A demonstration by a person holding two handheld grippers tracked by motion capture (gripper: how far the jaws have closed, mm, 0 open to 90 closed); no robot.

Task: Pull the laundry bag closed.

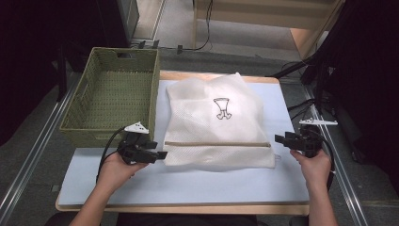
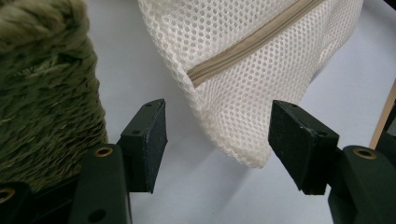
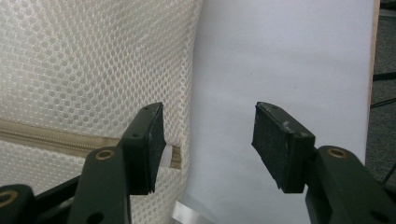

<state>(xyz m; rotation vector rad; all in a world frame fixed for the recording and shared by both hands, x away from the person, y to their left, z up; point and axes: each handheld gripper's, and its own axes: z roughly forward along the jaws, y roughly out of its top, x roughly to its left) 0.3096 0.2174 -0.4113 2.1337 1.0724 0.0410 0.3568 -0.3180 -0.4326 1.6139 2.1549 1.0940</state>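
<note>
A white mesh laundry bag (image 1: 216, 117) with a small black drawing lies flat on the pale table top (image 1: 188, 183). A beige zipper (image 1: 216, 144) runs across its near part. My left gripper (image 1: 160, 149) is at the bag's near left corner, open. In the left gripper view that corner (image 2: 243, 93) lies between the spread jaws (image 2: 219, 140), untouched. My right gripper (image 1: 278, 139) is at the bag's right edge, open. In the right gripper view (image 3: 208, 140) one jaw stands over the zipper's end (image 3: 173, 156) and the other over bare table.
A green woven basket (image 1: 113, 94) stands at the table's left, close behind my left gripper, and its wall (image 2: 46, 93) is right beside the left jaw. Metal rails run along both sides of the table. Cables lie on the floor at the back right.
</note>
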